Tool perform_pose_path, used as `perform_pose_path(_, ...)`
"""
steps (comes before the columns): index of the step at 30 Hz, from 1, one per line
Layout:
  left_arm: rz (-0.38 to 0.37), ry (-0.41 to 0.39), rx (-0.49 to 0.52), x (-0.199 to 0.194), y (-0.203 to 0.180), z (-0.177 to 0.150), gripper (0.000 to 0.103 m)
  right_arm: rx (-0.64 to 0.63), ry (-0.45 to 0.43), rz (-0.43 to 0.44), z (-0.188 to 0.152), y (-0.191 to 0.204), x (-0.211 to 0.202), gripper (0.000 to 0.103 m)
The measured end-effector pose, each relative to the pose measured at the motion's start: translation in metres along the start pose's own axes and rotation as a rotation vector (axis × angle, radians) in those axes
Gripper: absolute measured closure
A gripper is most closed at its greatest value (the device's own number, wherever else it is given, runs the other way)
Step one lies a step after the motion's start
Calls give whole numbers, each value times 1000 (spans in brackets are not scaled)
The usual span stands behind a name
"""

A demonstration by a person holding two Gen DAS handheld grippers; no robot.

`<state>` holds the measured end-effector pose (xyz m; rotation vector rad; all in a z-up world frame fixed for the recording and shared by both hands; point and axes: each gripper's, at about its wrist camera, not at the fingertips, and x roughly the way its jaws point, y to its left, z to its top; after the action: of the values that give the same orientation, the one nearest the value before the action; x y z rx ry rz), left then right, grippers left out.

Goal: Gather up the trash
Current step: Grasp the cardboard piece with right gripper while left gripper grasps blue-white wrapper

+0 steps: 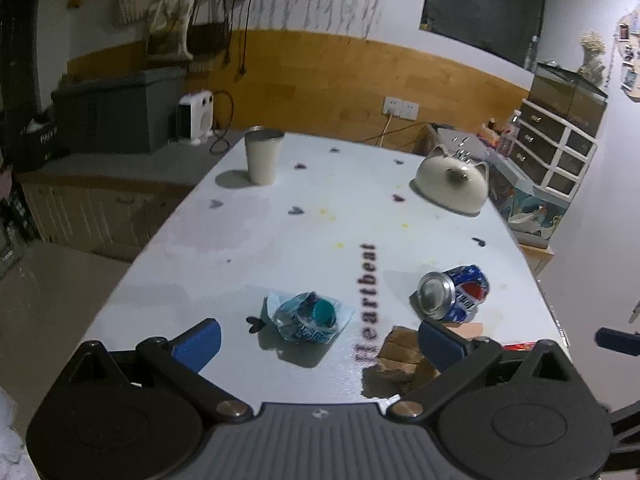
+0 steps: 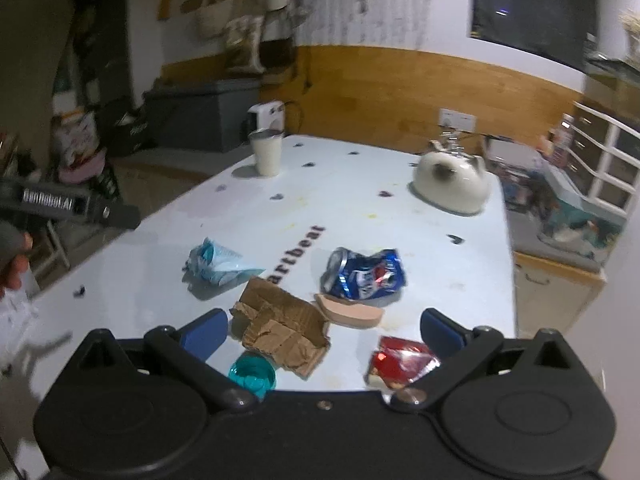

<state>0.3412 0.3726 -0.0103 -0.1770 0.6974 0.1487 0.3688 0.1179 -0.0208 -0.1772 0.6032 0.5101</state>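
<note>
On the white table [image 1: 280, 232] lie a crushed clear bottle with a teal cap [image 1: 310, 316], a crushed blue soda can [image 1: 454, 292] and torn brown cardboard [image 1: 400, 354]. My left gripper [image 1: 320, 342] is open just short of the bottle, holding nothing. In the right wrist view I see the crushed bottle [image 2: 218, 264], the soda can [image 2: 366, 274], the cardboard [image 2: 282, 332], a tan flat piece [image 2: 348, 314], a red wrapper [image 2: 400, 362] and a teal cap [image 2: 252, 374]. My right gripper [image 2: 324, 328] is open over the cardboard, empty.
A cream tumbler [image 1: 263, 156] stands at the table's far left, and a cat-shaped ceramic holder [image 1: 452, 184] at the far right. White drawers [image 1: 556, 148] stand right of the table, a low cabinet [image 1: 100, 208] on the left. The other gripper's tip [image 1: 618, 340] shows at the right edge.
</note>
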Motion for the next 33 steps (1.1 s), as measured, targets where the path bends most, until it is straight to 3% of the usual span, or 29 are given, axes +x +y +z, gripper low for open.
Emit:
perform_pose_path(9,-9,67,-58,58,15,-1,0,-231,103,148,0,19,82,0)
perform_pose_path(20,-50,98,-114,113,22,-9,0,-523,225,333,-3,15,151,0)
perform_pose_path(25,-56,95,-136,135,26,-13,0,-524,271,407,0,9,173,0)
perform_pose_path(29,-49,91,-152,151,28,-18,0,-423,298,442,3,5,183,0)
perform_pose_path(33,-65,86,-197,160,30,-21,0,-354,285,440,-1,5,183,11)
